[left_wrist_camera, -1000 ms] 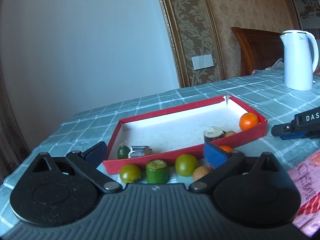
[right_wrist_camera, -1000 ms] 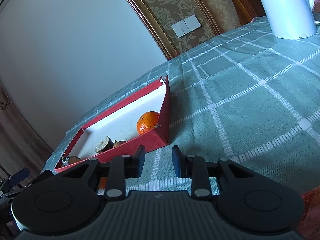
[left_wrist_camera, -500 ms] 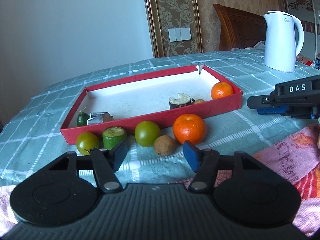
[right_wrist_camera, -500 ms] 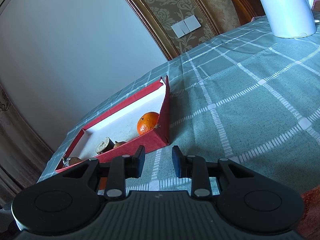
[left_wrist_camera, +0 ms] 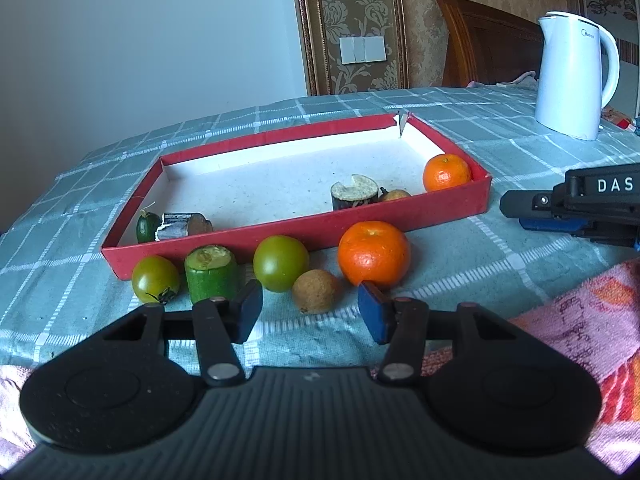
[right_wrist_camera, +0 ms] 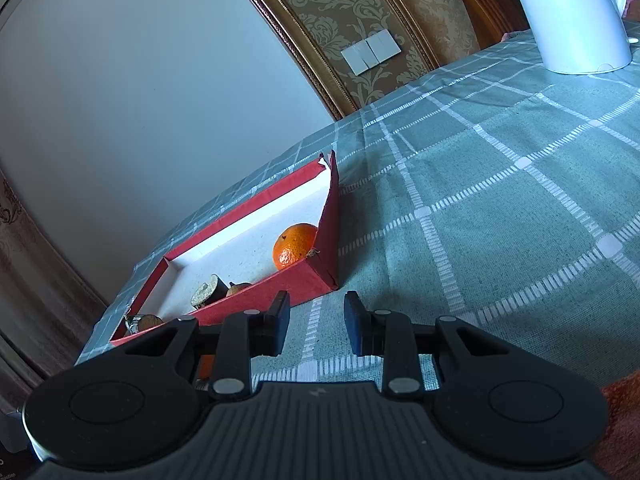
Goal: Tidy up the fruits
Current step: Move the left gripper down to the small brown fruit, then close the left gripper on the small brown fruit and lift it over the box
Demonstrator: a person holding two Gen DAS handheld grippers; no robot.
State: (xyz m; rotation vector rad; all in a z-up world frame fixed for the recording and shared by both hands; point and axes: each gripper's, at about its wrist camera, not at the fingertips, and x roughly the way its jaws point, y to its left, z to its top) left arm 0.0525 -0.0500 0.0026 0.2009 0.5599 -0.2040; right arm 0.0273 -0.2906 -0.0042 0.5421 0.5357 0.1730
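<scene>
Lying just beyond the left claw (left_wrist_camera: 310, 314), brown fruit (left_wrist_camera: 316, 291) is not gripped; jaws were closing, half-open. Right claw (right_wrist_camera: 317, 322) shut, empty. Only left view shows fruits w/ big orange (left_wrist_camera: 374, 253) outside red tray (left_wrist_camera: 416, 212).

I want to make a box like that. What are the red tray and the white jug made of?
The shallow red tray looks like matte cardboard: thin walls, white inside, a torn far corner. The tall white jug looks like smooth plastic with a soft sheen, though coated metal is possible.

Two oranges (left_wrist_camera: 374, 254), two green tomatoes (left_wrist_camera: 281, 263) (round), one kettle (left_wrist_camera: 572, 76).
</scene>
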